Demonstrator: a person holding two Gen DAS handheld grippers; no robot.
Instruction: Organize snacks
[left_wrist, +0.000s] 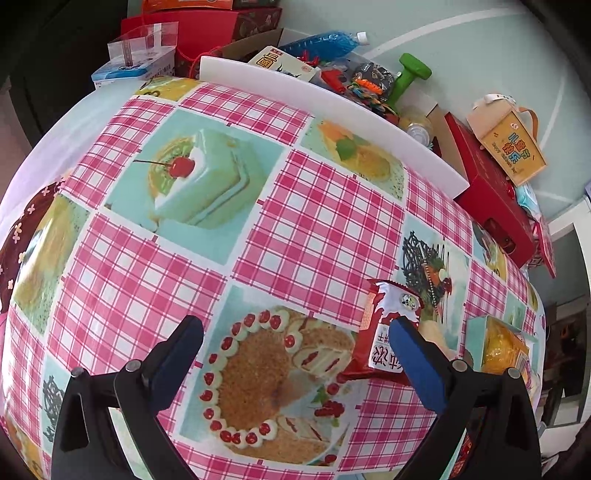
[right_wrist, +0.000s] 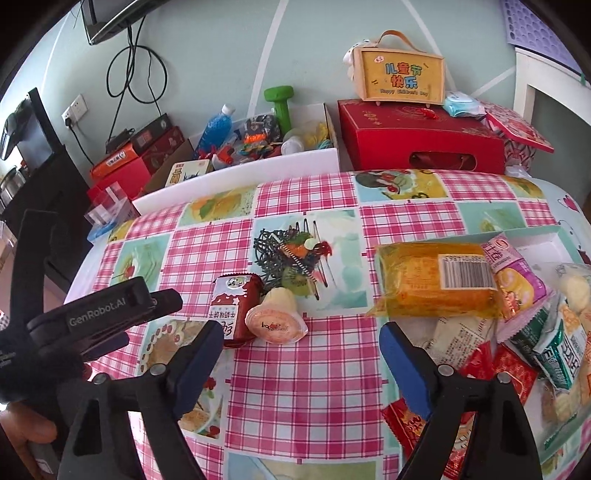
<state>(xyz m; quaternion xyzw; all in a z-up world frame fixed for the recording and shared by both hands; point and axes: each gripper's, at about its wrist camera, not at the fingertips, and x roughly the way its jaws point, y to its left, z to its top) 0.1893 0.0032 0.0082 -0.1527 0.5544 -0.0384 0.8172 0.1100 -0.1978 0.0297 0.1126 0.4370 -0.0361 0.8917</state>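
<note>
The red snack pack lies beside the jelly cup on the surface. Both hand-held grippers, left and right, are wide apart, holding nothing. Grab the pack's middle gently.

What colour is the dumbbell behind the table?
Green dumbbell; the right wrist view shows it best.

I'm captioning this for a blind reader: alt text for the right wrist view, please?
The open right gripper hovers over a pink checked tablecloth, with a red packet and jelly cup ahead and a snack pile to its right.
</note>
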